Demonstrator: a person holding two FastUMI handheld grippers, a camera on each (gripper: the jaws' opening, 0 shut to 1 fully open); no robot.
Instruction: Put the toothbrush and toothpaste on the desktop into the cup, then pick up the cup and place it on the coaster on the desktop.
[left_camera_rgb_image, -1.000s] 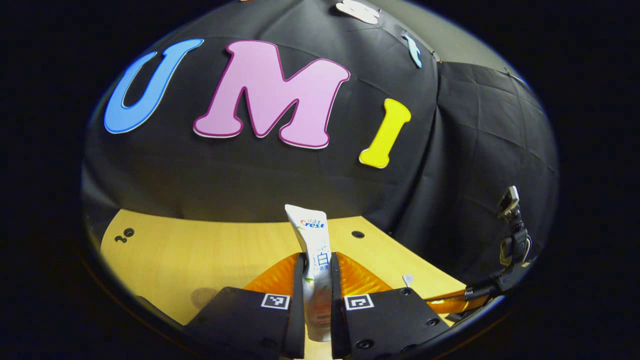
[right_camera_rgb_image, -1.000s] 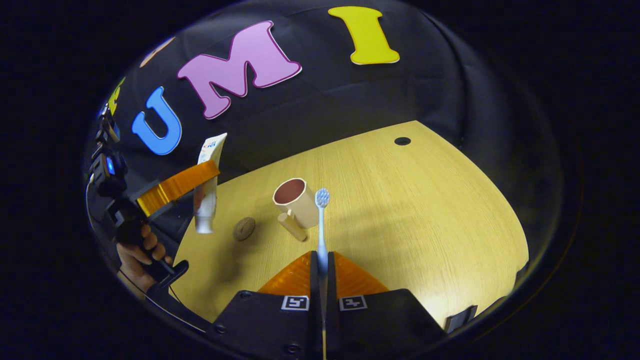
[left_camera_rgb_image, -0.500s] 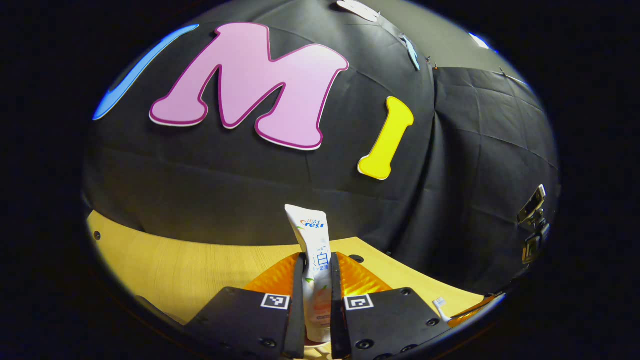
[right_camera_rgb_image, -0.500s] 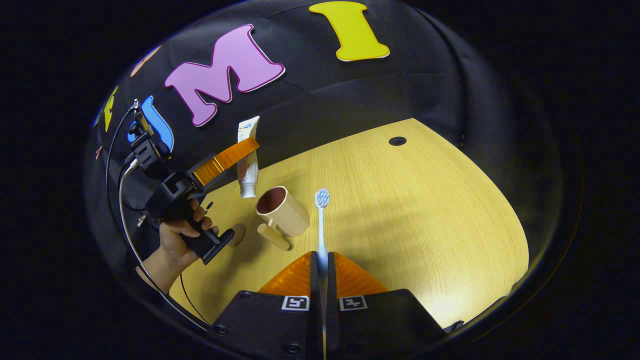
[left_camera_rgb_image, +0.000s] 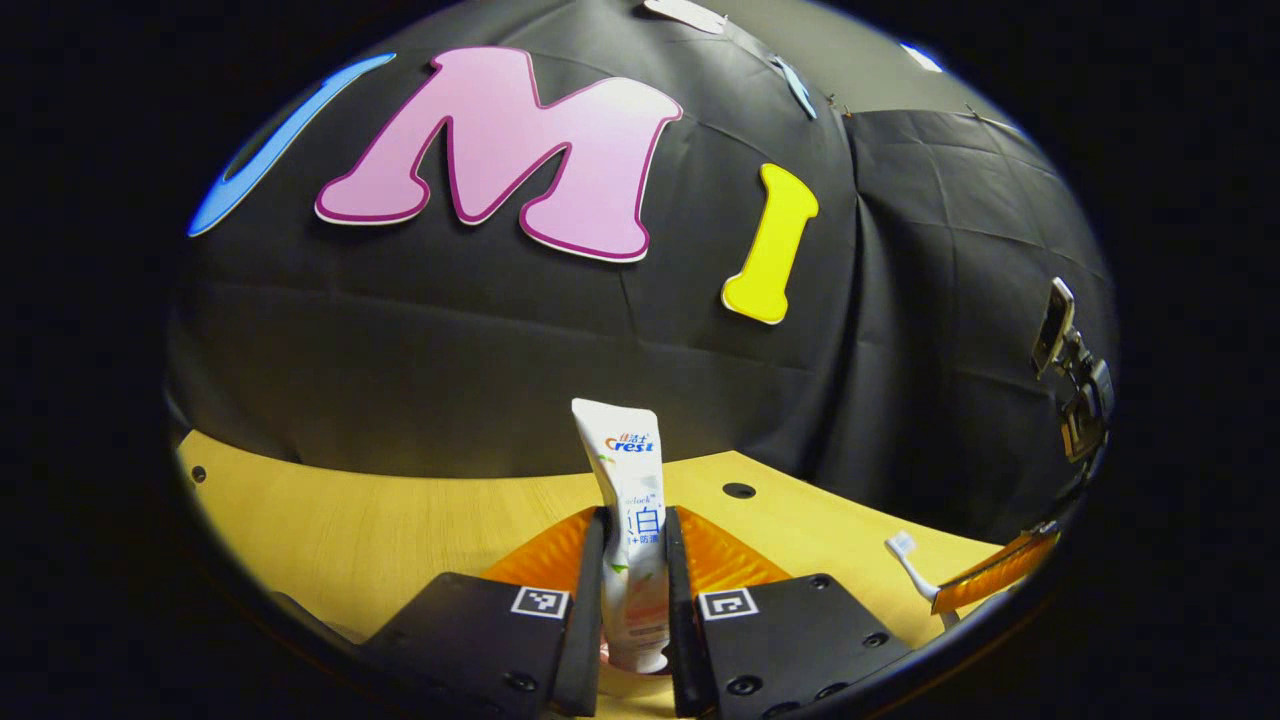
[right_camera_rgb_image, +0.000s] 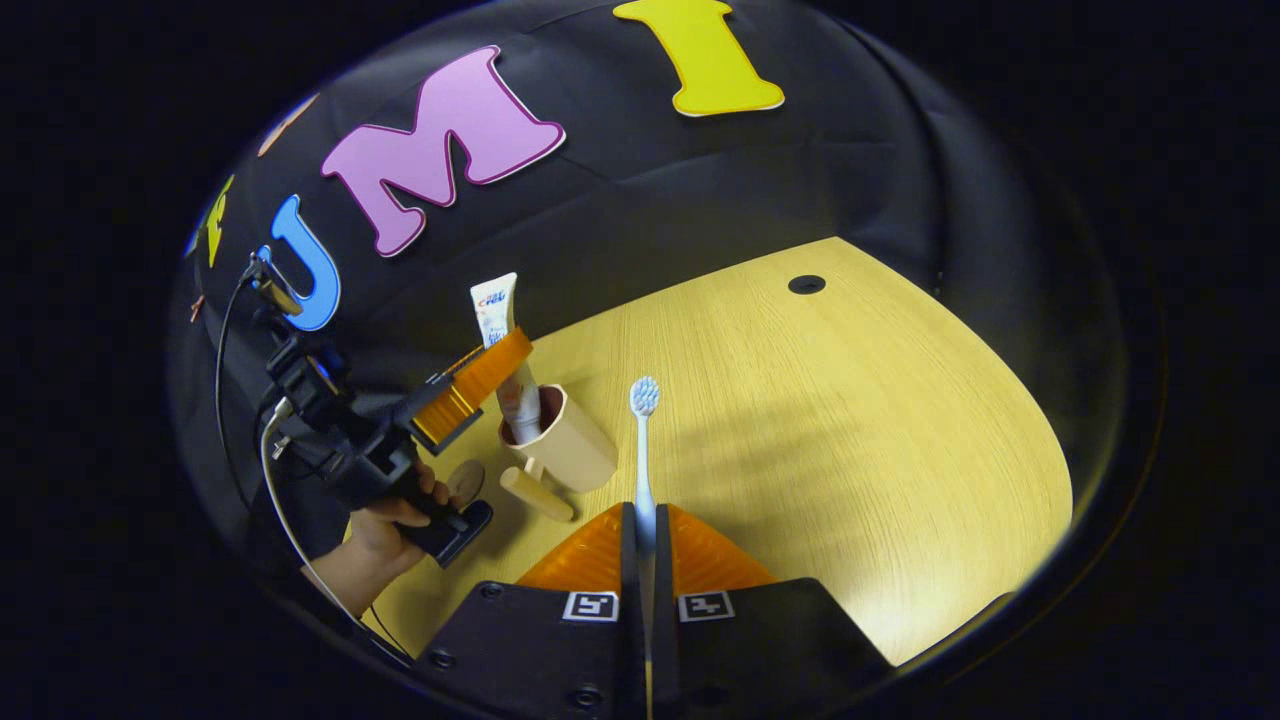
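Right gripper view, left to right: a hand (right_camera_rgb_image: 385, 520) at 8 o'clock holds the left gripper (right_camera_rgb_image: 490, 372), jaws clamped on the toothpaste (right_camera_rgb_image: 497, 312), upright, its lower end inside the cup (right_camera_rgb_image: 565, 445). Coaster (right_camera_rgb_image: 463, 480) on the tabletop (right_camera_rgb_image: 850, 420) just beside the cup at its 8 o'clock, partly hidden. Right gripper (right_camera_rgb_image: 645, 530): jaws clamped on the toothbrush (right_camera_rgb_image: 643, 440), head toward 12 o'clock, just beside the cup at its 3 o'clock, whether touching I cannot tell.
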